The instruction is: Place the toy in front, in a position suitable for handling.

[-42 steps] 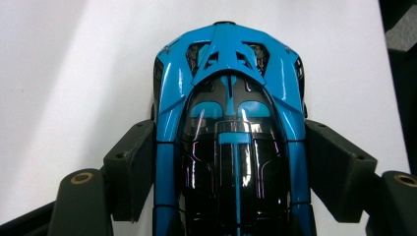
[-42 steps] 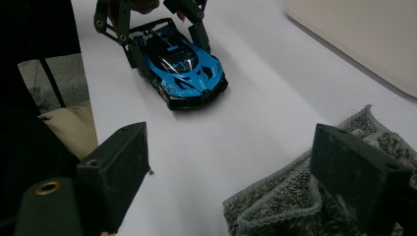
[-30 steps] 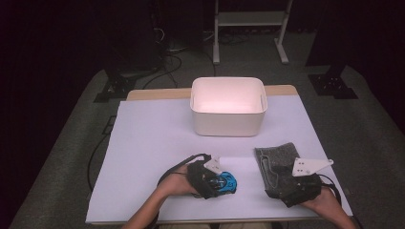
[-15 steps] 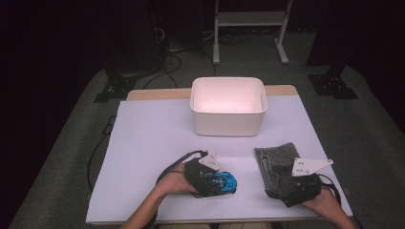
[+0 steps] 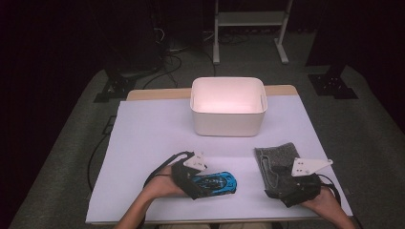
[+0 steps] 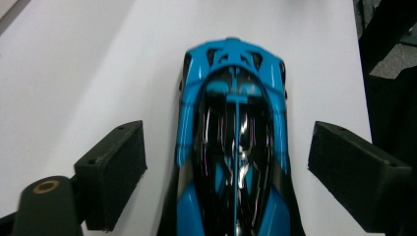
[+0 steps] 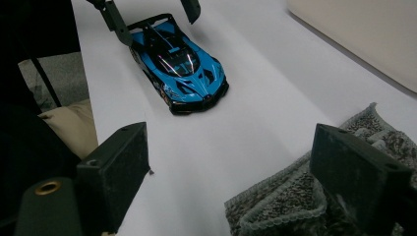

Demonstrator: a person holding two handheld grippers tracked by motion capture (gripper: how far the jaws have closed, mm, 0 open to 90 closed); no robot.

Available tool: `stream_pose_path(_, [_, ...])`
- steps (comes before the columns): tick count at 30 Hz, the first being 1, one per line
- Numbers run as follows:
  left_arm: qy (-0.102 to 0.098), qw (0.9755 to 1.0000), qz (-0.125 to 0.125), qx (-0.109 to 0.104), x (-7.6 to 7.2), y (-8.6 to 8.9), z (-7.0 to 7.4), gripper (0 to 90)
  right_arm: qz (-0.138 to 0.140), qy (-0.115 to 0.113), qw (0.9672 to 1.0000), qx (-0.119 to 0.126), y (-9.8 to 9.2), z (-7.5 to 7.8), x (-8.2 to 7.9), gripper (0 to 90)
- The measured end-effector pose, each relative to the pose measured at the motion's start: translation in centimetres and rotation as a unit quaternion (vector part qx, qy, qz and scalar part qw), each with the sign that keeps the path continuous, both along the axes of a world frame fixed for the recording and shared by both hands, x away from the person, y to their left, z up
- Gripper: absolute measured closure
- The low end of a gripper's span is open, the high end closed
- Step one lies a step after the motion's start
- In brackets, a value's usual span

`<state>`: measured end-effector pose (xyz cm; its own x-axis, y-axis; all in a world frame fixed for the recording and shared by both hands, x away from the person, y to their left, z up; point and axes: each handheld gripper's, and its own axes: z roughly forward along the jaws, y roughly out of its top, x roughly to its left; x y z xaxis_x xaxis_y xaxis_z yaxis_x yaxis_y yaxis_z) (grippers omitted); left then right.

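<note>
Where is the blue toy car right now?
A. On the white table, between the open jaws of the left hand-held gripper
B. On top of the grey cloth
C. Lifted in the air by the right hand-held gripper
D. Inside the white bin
A: the blue toy car sits on the white table, with a gap on each side between it and the jaws of the left hand-held gripper, which have just been opening.

toy car (image 6: pixel 235 147): glossy plastic | cloth (image 5: pixel 274 164): rough grey terry | bin (image 5: pixel 228 119): smooth matt plastic
</note>
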<state>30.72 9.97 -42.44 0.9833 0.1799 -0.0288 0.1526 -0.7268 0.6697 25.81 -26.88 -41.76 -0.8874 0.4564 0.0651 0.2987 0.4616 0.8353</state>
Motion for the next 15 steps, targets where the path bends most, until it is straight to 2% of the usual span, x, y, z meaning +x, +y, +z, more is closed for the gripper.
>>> stream_pose_path(5, [0.002,0.9996,0.014,-0.025,-0.3,1.1,-0.8,11.6,0.001,0.003,1.0,-0.001,0.1,-0.1,0.1,13.8])
stream_pose_path(10, [-0.005,0.9984,0.019,-0.052,-0.4,1.4,-1.4,11.3,0.004,0.002,1.0,-0.002,0.2,-0.1,0.0,13.8])
stream_pose_path(15, [-0.008,0.9987,0.014,-0.049,-0.6,1.1,-2.0,11.3,0.004,0.003,1.0,-0.003,0.2,-0.1,0.0,13.8])
